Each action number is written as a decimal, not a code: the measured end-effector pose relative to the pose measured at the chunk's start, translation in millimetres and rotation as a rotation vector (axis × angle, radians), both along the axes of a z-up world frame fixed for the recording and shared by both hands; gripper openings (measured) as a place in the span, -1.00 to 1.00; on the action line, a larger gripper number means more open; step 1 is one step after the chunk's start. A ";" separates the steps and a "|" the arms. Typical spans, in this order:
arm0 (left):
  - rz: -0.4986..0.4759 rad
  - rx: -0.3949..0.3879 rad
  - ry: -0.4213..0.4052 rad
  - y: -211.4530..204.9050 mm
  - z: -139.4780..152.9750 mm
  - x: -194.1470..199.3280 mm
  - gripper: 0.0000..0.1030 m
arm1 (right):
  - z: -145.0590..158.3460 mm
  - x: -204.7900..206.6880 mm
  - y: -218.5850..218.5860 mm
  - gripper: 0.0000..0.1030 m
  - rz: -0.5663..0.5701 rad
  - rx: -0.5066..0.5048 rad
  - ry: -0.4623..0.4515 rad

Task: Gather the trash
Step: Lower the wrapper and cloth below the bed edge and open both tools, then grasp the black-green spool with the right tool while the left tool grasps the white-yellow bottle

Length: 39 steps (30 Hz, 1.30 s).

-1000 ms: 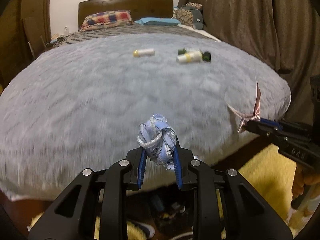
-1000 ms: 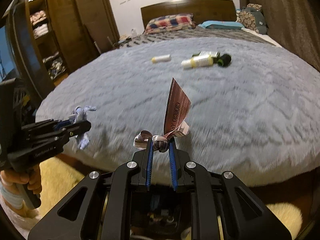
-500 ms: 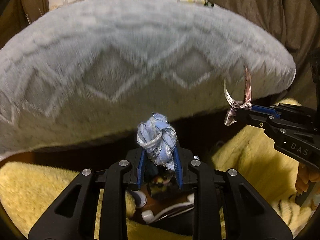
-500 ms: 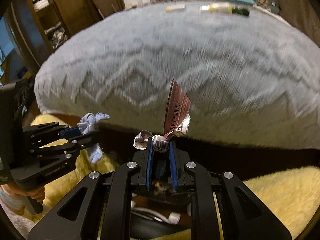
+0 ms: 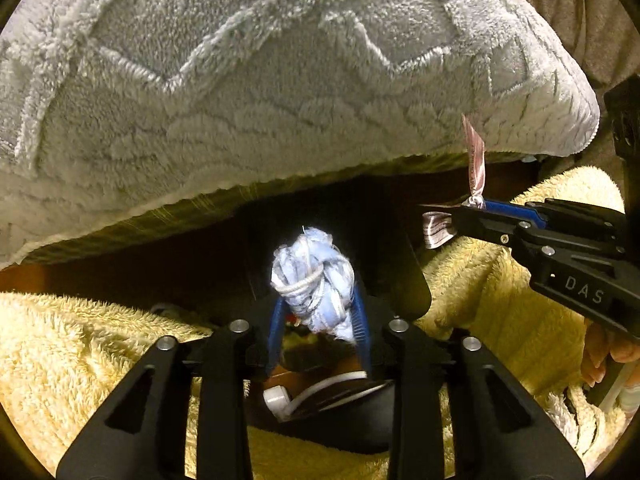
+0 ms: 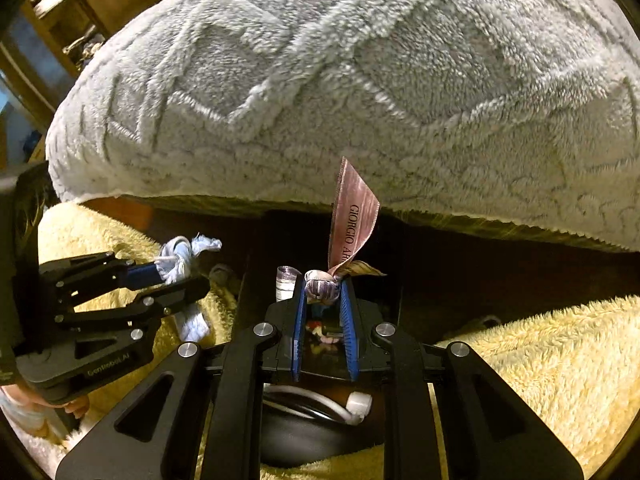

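A crumpled blue cloth wad (image 5: 312,276) stands upright between the blue pads of my left gripper (image 5: 318,299). The jaws are opening, and the pads still touch the wad. My right gripper (image 6: 322,280) is shut on the knot of a pink printed ribbon (image 6: 352,216), and its jaws are just starting to part. Both grippers point steeply down over a dark bin (image 5: 340,420) on the floor. The bin holds a white cable and plug (image 5: 276,398). In the left wrist view the right gripper (image 5: 460,216) comes in from the right. In the right wrist view the left gripper (image 6: 182,278) comes in from the left.
The grey fluffy blanket (image 5: 280,80) hangs over the bed edge just above and behind the bin. Yellow shaggy rugs (image 5: 80,360) lie on both sides of the bin. A small clear vial (image 6: 286,280) sits in the bin. A brown curtain (image 5: 560,8) hangs at the upper right.
Both grippers have dropped from bed-top level and tilted down over the bin by the bed edge. The bottles on the bed have left view. The left fingers stand slightly wider around the wad.
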State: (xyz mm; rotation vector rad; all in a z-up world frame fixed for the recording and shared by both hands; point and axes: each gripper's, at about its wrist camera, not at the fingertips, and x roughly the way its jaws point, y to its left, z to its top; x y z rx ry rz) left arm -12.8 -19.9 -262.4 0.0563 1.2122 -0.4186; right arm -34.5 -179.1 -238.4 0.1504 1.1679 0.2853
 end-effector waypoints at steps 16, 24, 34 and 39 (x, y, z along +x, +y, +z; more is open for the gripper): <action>-0.003 0.046 -0.075 -6.2 22.5 2.3 0.45 | 23.2 3.1 -19.9 0.52 -0.049 -0.053 -0.059; 0.013 0.063 -0.170 4.0 61.4 4.7 0.69 | 64.0 9.5 -42.7 0.73 -0.101 -0.058 -0.133; 0.035 0.053 -0.359 14.9 135.6 47.8 0.78 | 156.7 57.8 -103.4 0.86 -0.233 -0.094 -0.376; 0.042 0.020 -0.377 3.8 153.8 96.8 0.78 | 157.6 114.7 -123.6 0.86 -0.267 -0.121 -0.364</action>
